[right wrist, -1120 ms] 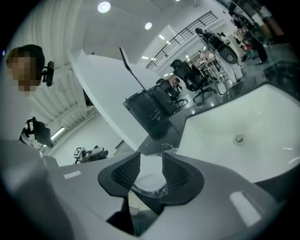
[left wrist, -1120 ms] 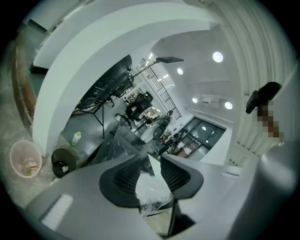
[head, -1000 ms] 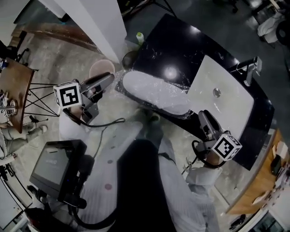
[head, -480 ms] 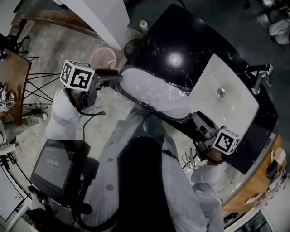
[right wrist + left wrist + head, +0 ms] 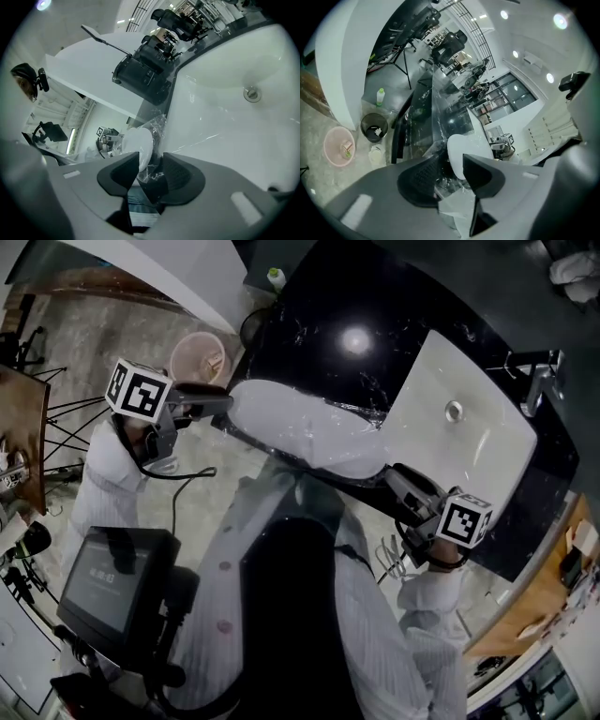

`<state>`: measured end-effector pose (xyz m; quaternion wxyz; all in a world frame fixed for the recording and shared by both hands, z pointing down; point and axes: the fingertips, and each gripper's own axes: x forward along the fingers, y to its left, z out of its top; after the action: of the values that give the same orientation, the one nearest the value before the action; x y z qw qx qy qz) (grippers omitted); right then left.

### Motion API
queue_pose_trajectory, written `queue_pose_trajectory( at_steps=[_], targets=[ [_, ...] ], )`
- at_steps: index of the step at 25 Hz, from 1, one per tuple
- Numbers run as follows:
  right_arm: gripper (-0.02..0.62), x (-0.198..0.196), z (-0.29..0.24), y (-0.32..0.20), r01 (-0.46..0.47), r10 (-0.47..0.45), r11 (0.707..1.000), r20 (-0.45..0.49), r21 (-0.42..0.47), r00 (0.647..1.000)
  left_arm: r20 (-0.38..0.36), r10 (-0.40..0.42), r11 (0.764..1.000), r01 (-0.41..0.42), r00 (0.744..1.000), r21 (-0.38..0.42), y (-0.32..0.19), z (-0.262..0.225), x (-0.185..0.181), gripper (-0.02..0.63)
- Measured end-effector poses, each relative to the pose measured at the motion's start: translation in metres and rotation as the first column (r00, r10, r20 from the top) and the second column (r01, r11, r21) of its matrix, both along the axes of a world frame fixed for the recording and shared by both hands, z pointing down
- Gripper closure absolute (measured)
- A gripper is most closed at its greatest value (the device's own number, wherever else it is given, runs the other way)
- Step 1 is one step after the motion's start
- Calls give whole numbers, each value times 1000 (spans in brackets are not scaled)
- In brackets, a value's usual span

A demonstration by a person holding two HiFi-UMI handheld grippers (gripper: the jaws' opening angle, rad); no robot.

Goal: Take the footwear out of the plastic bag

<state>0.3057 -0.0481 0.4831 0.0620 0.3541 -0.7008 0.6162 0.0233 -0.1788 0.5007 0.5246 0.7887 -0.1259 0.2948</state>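
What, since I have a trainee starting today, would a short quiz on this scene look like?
1. Pick one: the white footwear lies on A) the black counter, B) the floor, C) a chair.
2. True or false: the footwear is already out of the plastic bag.
3. Short answer: what stands between the right gripper's jaws?
Key: 1 A. 2 False, it is inside the bag. 3 The bag's crumpled end, with the jaws apart.
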Motion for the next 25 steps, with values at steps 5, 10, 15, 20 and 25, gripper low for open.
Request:
queue_pose_trajectory(
  at_steps=[5, 10, 15, 20, 25],
  targets=[
    [430, -8, 5, 0, 46, -45, 999, 28, -17, 999, -39, 51, 997, -53, 998, -59, 14, -4, 7, 445],
    [466, -18, 7, -2, 92, -91, 996, 36, -19, 995, -110, 59, 991, -71, 992, -109, 25, -6, 23, 443],
    [509, -22, -1, -2, 110, -110, 994, 97, 12, 989, -208, -29, 980, -13, 978, -198, 29, -17, 24, 443],
    [538, -40, -44, 0, 128, -177, 976, 311, 174, 934, -348, 20, 985, -78, 937, -152, 46, -49, 44, 480],
    [540, -32, -62, -5, 96, -162, 962, 254, 256, 953, -343, 18, 997, -42, 939, -63, 43, -67, 50, 503]
  ],
)
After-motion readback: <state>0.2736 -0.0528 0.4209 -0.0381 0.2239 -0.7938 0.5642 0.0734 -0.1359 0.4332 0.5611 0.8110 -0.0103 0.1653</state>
